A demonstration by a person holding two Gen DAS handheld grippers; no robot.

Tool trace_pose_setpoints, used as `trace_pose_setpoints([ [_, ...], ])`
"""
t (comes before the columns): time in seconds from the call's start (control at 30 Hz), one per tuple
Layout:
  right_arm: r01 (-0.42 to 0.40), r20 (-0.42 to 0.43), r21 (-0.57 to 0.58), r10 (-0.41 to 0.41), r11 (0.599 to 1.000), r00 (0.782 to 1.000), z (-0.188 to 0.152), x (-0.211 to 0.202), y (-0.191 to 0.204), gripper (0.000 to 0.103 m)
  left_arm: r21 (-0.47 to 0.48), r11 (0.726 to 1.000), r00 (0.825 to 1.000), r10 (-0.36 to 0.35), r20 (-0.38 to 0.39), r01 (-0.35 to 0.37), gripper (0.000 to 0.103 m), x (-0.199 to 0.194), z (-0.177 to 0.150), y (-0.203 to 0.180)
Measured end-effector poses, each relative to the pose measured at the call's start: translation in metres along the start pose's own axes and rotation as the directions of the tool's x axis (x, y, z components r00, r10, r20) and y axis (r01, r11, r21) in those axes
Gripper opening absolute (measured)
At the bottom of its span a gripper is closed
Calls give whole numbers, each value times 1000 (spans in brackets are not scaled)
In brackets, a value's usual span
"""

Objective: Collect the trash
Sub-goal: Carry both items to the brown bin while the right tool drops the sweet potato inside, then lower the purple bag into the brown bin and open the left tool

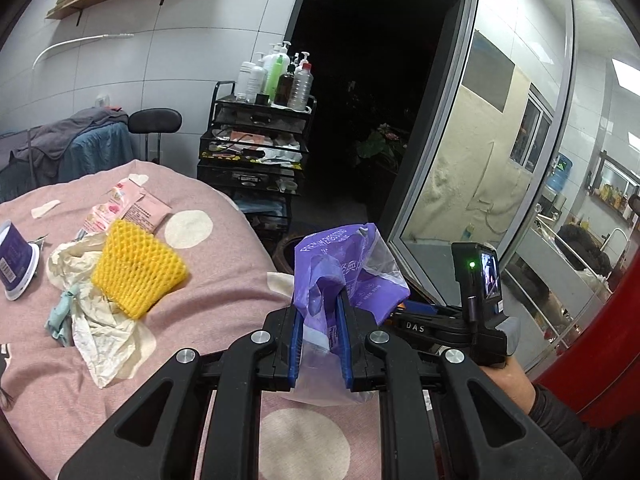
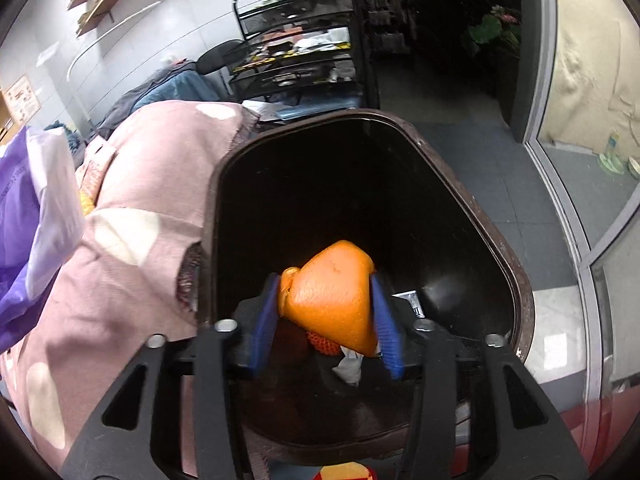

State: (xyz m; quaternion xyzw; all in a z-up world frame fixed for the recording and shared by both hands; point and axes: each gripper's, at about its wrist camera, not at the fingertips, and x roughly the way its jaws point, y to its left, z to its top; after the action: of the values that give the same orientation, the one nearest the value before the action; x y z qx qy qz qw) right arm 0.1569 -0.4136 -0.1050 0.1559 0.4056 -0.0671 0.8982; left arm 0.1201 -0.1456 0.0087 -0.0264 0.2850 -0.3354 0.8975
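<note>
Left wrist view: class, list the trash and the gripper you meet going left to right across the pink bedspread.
purple cup → yellow foam net → left gripper holding a purple bag

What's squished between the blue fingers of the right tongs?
A piece of orange peel, pinched in the right tongs over the open trash bin. It shows in the right wrist view.

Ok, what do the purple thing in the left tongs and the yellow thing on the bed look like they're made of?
The purple printed bag in the left tongs looks like thin plastic film: glossy, partly see-through, crumpled. The yellow netted sleeve on the pink bedspread looks like soft foam mesh, matte, with an open diamond lattice, probably fruit packing.
</note>
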Motion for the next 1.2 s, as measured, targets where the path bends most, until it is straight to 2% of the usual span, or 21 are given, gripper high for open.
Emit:
trace_pose_setpoints([
  [0.03, 10, 10, 1, -10, 1000, 1000, -1, -2, -1, 72, 0, 1000, 1000, -3, -3, 3, 15, 2, 0, 0],
  [0.07, 16, 15, -1, -16, 1000, 1000, -2, -3, -1, 75, 0, 1000, 1000, -6, -6, 6, 15, 3, 1, -1],
  [0.4, 45, 110, 5, -45, 999, 993, -9, -40, -1, 81, -3, 999, 998, -51, -25, 51, 15, 25, 14, -14],
  [0.5, 47, 141, 15, -49, 999, 989, -11, -54, -3, 87, -9, 997, 996, -74, -54, 74, 15, 39, 20, -21],
  [0.63, 59, 160, 23, -62, 998, 985, -15, -68, -6, 88, -1, 996, 990, -94, -101, 95, 15, 62, 23, -32],
  [1.0, 73, 152, 78, -84, 994, 985, -24, -82, -24, 89, 17, 995, 973, -96, -209, 101, 15, 113, 25, -50],
  [1.2, 86, 145, 91, -98, 992, 985, -28, -82, -31, 89, 59, 994, 961, -72, -268, 91, 15, 136, 21, -64],
])
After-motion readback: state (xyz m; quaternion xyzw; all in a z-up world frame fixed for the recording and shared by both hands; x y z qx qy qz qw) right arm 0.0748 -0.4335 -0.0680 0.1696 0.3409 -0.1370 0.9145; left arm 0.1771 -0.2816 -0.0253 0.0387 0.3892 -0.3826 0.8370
